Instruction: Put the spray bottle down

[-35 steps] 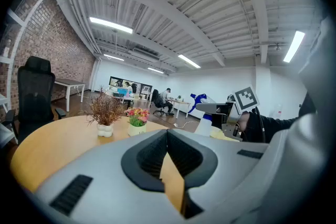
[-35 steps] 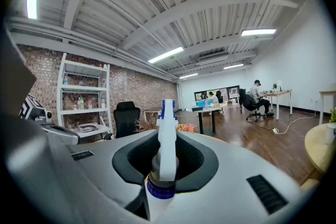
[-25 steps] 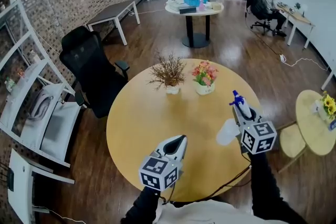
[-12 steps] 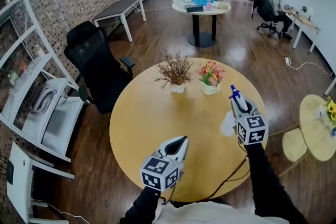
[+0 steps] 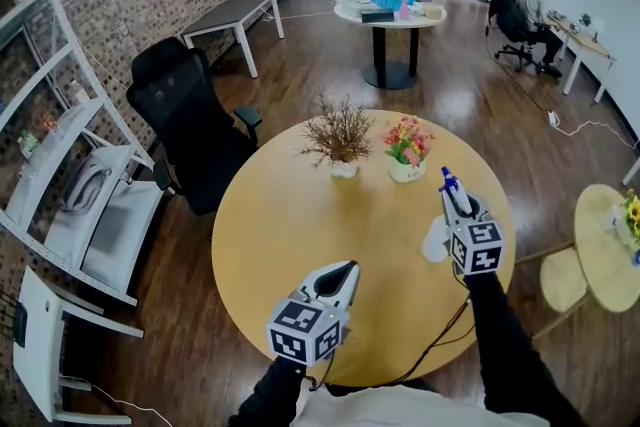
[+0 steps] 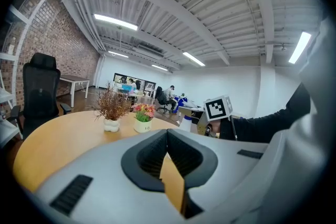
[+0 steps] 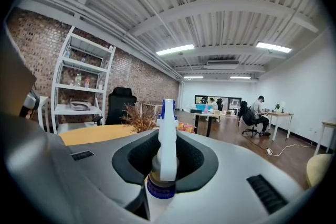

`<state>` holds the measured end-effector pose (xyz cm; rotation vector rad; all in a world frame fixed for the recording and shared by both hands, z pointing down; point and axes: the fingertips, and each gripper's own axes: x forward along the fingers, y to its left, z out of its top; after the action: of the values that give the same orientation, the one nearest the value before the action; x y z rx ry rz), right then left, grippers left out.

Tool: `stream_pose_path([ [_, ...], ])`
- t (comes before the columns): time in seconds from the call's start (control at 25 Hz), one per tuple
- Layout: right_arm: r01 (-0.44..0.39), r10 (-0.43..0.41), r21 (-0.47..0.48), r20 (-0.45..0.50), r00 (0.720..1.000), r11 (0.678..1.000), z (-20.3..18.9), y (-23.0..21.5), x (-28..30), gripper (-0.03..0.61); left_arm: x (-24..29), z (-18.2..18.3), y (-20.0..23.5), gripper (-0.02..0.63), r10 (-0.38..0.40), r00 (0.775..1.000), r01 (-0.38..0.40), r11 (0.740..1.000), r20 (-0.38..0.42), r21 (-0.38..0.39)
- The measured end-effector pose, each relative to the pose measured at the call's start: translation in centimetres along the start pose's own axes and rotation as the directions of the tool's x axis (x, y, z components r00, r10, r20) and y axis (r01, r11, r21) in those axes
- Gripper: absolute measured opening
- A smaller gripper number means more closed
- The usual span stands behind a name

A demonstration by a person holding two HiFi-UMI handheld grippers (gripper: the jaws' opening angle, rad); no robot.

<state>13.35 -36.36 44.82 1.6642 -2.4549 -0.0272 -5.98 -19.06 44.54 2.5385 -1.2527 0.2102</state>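
My right gripper point(image 5: 455, 207) is shut on a white spray bottle point(image 5: 435, 241) with a blue nozzle, gripping it by the neck. It holds the bottle upright over the right part of the round wooden table point(image 5: 300, 215). The bottle's body hangs below the jaws; I cannot tell whether its base touches the table. In the right gripper view the spray bottle point(image 7: 167, 149) stands between the pads. My left gripper point(image 5: 340, 273) hovers over the near table edge, its jaws shut with nothing between them, as the left gripper view point(image 6: 167, 134) shows.
A vase of dried twigs point(image 5: 341, 140) and a pot of pink flowers point(image 5: 407, 151) stand at the table's far side. A black office chair point(image 5: 190, 130) sits to the left, a white shelf unit point(image 5: 80, 205) beyond it. A small round table point(image 5: 600, 240) stands at the right.
My right gripper has brought the spray bottle lower and a little inward, toward the flower pot. The left gripper has kept still.
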Motion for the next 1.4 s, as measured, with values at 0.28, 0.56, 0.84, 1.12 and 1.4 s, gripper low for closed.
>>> stream_pose_path([
  [0.28, 0.003, -0.002, 0.008, -0.015, 1.000, 1.000, -1.1, -0.3, 0.9, 0.045, 0.7, -0.2, 0.6, -0.012, 0.000, 1.000, 0.000, 1.000, -0.004, -0.004],
  [0.56, 0.010, -0.010, 0.017, 0.000, 1.000, 1.000, -1.2, -0.9, 0.9, 0.046, 1.1, -0.3, 0.5, -0.012, -0.004, 1.000, 0.004, 1.000, -0.006, -0.008],
  [0.84, 0.018, -0.018, 0.013, 0.026, 0.999, 1.000, -1.3, -1.1, 0.7, 0.052, 1.1, -0.3, 0.3, -0.012, -0.005, 1.000, 0.005, 1.000, -0.005, -0.009],
  [1.12, 0.029, -0.030, 0.021, 0.036, 0.999, 0.999, -1.3, -1.1, 0.6, 0.076, 0.7, -0.3, 0.5, -0.012, 0.006, 1.000, -0.006, 1.000, -0.004, -0.010],
  [1.4, 0.008, -0.009, 0.050, 0.033, 0.999, 0.999, -1.3, -0.8, 0.1, 0.181, 0.2, -0.2, 0.5, -0.012, 0.012, 1.000, -0.012, 1.000, -0.003, -0.009],
])
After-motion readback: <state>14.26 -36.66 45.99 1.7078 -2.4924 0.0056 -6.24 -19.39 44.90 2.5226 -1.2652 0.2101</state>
